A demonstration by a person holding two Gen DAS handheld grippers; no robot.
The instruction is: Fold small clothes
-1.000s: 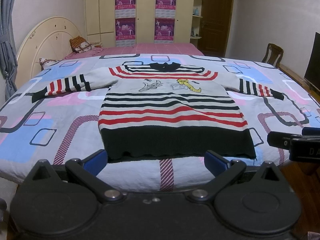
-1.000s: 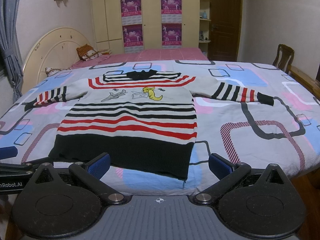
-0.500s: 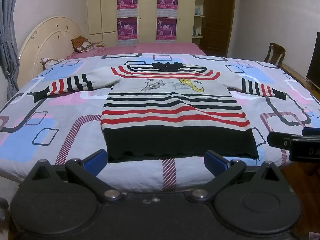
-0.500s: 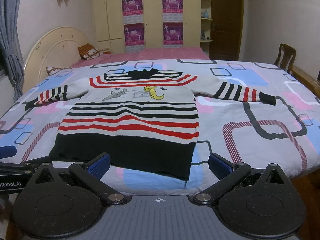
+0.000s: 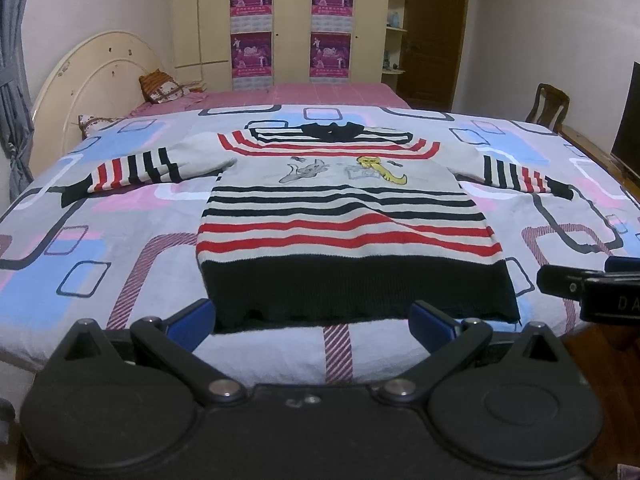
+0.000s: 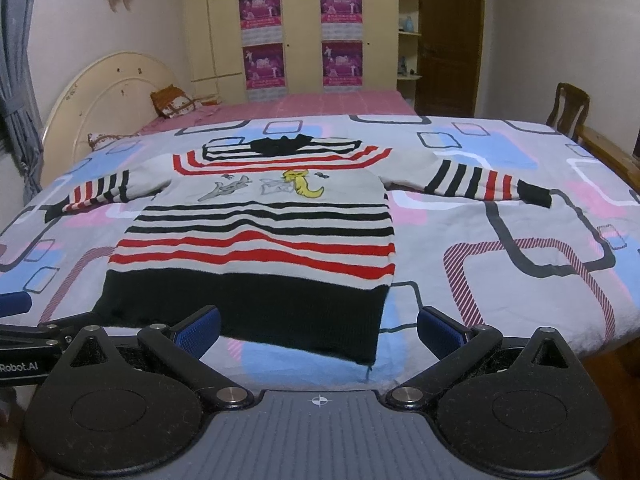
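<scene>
patterned bedspread (image 5: 120, 248) under flat, spread-sleeved striped sweater (image 5: 344, 216)

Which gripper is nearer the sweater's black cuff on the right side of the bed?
Right. The right gripper sits by the hem's right corner, below that black knit cuff; the left gripper is centred on the hem.
</scene>
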